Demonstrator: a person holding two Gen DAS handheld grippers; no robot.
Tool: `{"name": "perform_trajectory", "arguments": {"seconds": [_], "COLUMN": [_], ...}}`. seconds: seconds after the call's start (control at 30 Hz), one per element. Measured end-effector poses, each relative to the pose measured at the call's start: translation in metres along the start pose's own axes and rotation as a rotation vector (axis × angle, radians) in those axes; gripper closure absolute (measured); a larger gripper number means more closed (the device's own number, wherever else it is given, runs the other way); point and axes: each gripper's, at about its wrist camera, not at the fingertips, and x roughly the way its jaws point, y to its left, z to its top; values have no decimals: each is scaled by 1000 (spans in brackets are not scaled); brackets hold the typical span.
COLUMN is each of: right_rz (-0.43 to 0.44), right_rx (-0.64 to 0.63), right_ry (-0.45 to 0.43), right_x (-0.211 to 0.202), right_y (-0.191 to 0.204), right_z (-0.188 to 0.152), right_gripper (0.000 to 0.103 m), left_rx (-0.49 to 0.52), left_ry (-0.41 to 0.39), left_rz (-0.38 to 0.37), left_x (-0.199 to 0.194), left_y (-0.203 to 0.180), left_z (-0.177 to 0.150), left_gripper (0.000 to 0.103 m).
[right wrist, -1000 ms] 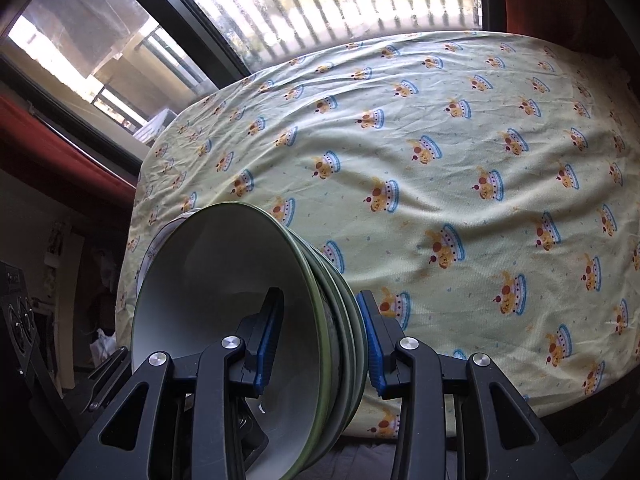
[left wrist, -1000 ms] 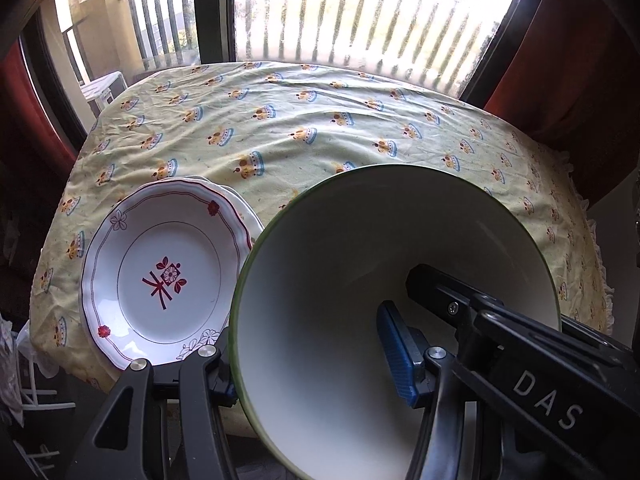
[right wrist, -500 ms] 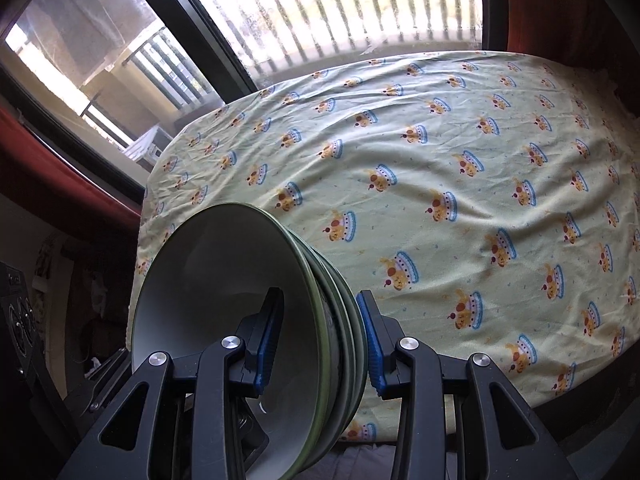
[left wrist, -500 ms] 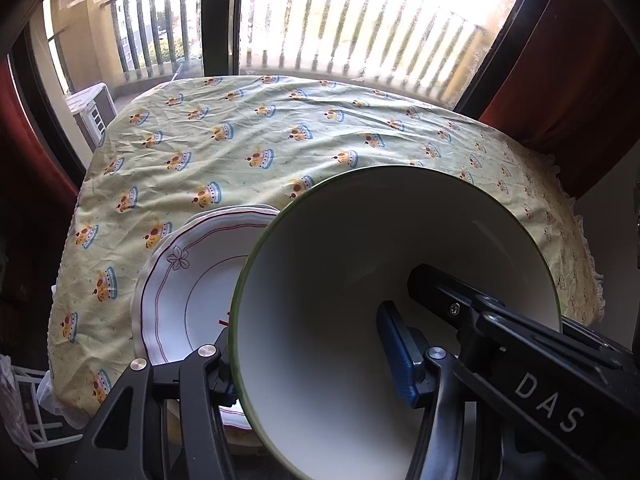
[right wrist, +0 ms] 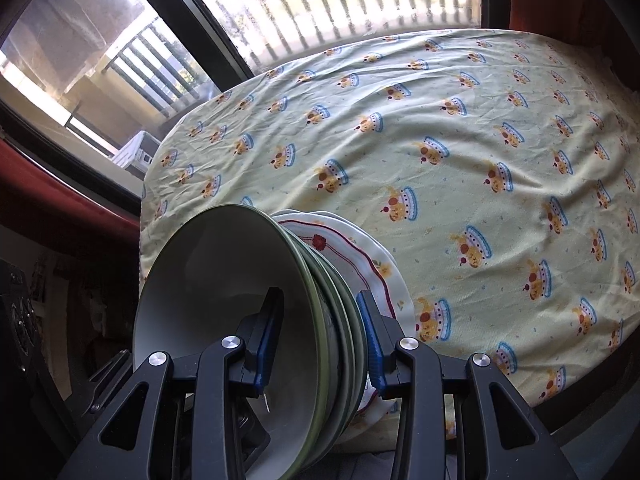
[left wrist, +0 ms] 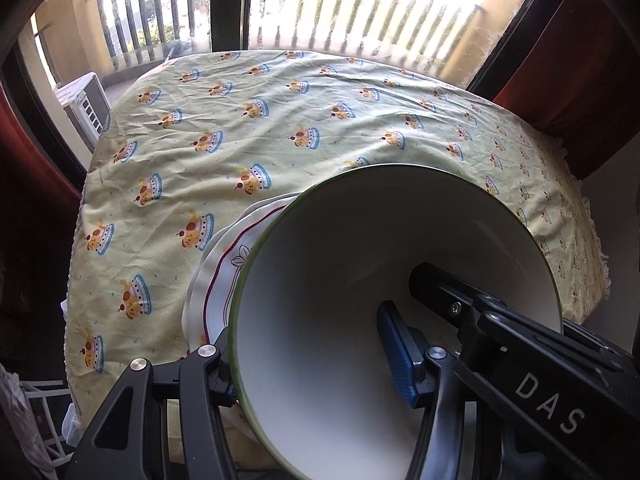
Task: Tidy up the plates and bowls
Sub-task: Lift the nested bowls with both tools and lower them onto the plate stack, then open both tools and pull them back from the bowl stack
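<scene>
On right tongs [right wrist: 322, 338] arm: "DAS"; both tongs, left tongs [left wrist: 310, 354] included, clamp bowl stack [right wrist: 248, 300].

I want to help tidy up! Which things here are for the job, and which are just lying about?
For the job:
- stack of green-rimmed bowls, clamped by both hand-held grippers
- patterned plates beneath it

Just there:
- crown-print tablecloth
- balcony railing outside
- red curtain
</scene>
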Motion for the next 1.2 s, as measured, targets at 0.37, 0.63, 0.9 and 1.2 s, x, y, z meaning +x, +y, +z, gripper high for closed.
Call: {"name": "perform_trajectory", "arguments": {"seconds": [0.37, 0.63, 0.9, 1.2], "right_rz": [-24, -41, -46, -146], "right_rx": [-9, -22, -6, -58], "right_ry": [40, 43, 51, 4], "right_x": [25, 28, 27, 15], "right_y": [18, 20, 19, 28], "right_z": [1, 4, -3, -10], "right_gripper": [62, 61, 60, 32], "left_rx": [-16, 23, 16, -11], "left_ry": [23, -7, -19, -33], "left_rz": [10, 42, 22, 15], "left_x": [11, 10, 8, 5], "left_y": [20, 15, 18, 19], "left_z": [3, 1, -5, -13], "left_gripper": [47, 46, 45, 31]}}
